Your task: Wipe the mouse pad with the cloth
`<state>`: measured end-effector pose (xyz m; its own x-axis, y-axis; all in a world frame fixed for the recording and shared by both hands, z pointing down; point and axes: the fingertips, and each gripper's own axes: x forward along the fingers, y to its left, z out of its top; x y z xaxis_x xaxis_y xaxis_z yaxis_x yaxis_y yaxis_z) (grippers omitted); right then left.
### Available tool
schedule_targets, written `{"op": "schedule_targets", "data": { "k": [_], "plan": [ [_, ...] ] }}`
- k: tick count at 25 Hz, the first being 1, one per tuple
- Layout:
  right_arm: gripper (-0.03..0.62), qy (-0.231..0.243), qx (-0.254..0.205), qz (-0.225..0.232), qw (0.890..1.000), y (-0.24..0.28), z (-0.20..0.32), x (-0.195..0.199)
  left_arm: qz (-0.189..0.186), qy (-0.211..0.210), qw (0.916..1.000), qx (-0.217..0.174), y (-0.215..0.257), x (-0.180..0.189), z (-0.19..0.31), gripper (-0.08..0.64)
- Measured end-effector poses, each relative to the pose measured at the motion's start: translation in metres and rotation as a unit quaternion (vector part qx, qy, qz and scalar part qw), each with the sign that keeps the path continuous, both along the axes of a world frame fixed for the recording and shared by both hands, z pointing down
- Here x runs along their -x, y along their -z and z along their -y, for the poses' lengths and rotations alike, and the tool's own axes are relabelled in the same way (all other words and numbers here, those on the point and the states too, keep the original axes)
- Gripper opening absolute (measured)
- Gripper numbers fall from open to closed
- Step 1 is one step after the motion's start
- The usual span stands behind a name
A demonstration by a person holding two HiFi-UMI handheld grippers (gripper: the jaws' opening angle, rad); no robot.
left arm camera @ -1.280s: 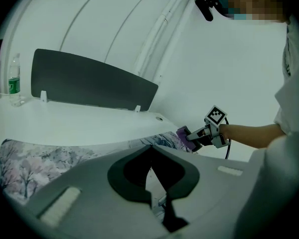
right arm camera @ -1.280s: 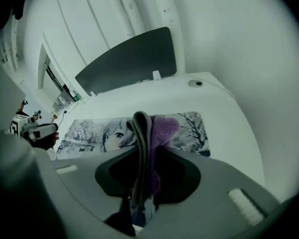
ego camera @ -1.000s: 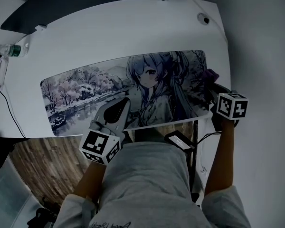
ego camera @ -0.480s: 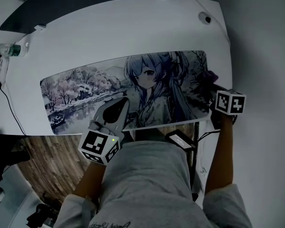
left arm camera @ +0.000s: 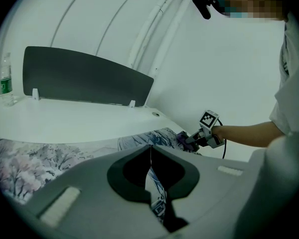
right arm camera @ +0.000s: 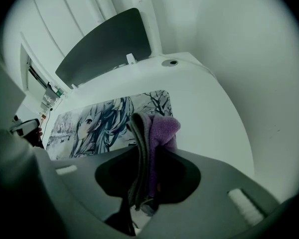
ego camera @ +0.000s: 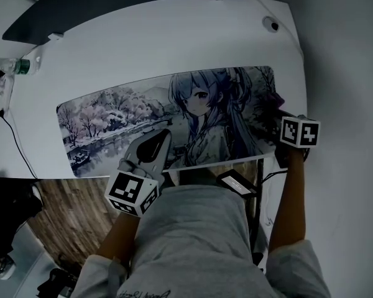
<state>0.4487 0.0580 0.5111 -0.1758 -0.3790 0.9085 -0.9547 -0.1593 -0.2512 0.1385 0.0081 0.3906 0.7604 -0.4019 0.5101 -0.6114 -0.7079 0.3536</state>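
The right gripper [right arm camera: 148, 173] has its jaws clamped on the cloth [right arm camera: 162, 128], a bunched purple and grey wad that fills the gap and sticks out past the tips. In the head view the wad sits at the 3 o'clock end of the mouse pad [ego camera: 112, 113], by its far right corner. I cannot tell whether it presses on the print or hangs just above it.

The left gripper [left arm camera: 150, 156] has its jaws drawn together, tips meeting in a thin line with nothing held between them. A strip of the pad's picture shows through the slot behind the tips. From the head view it lies over the pad's 6 o'clock edge, a little left of the middle. It probably pins the pad so that it does not slide, though contact cannot be confirmed.

The pad is long and printed, with a blossom landscape and an anime figure. It lies flat across the white desk [ego camera: 174, 42], parallel to the near edge. A water bottle [ego camera: 15, 66] stands at the desk's 10 o'clock corner, well apart from the pad. A dark panel [left arm camera: 84, 78] runs along the 12 o'clock side.

As for progress, the cloth is in hand and at one end of the pad, so the grasp is done. No mark on the surface tells wiped from unwiped. I judge that nearly the whole length towards 9 o'clock is yet to be covered.
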Motion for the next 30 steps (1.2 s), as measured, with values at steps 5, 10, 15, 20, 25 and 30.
{"op": "schedule_targets", "data": {
  "k": [5, 10, 15, 20, 25, 30],
  "plan": [
    [0.094, 0.008, 0.001, 0.006, 1.000, 0.001, 0.006, 0.030, 0.000, 0.003, 1.0000, -0.001, 0.002, 0.023, 0.000, 0.014],
    [0.094, 0.009, 0.001, 0.007, 1.000, 0.001, 0.011, 0.062, 0.003, 0.009, 1.0000, -0.003, 0.004, 0.057, 0.002, 0.014],
    [0.094, 0.017, 0.003, 0.011, 1.000, 0.001, 0.017, 0.095, 0.006, 0.021, 0.9997, -0.004, 0.007, 0.093, 0.003, 0.013],
    [0.094, 0.032, 0.007, 0.015, 0.999, 0.002, 0.023, 0.130, 0.007, 0.037, 0.9993, -0.007, 0.009, 0.127, 0.007, 0.014],
    [0.094, 0.054, 0.008, 0.023, 0.998, 0.002, 0.031, 0.170, 0.008, 0.051, 0.9986, -0.007, 0.009, 0.158, 0.009, 0.014],
    [0.094, 0.072, 0.009, 0.029, 0.997, 0.001, 0.037, 0.208, 0.005, 0.063, 0.9980, -0.007, 0.009, 0.185, 0.008, 0.014]
  ]
}}
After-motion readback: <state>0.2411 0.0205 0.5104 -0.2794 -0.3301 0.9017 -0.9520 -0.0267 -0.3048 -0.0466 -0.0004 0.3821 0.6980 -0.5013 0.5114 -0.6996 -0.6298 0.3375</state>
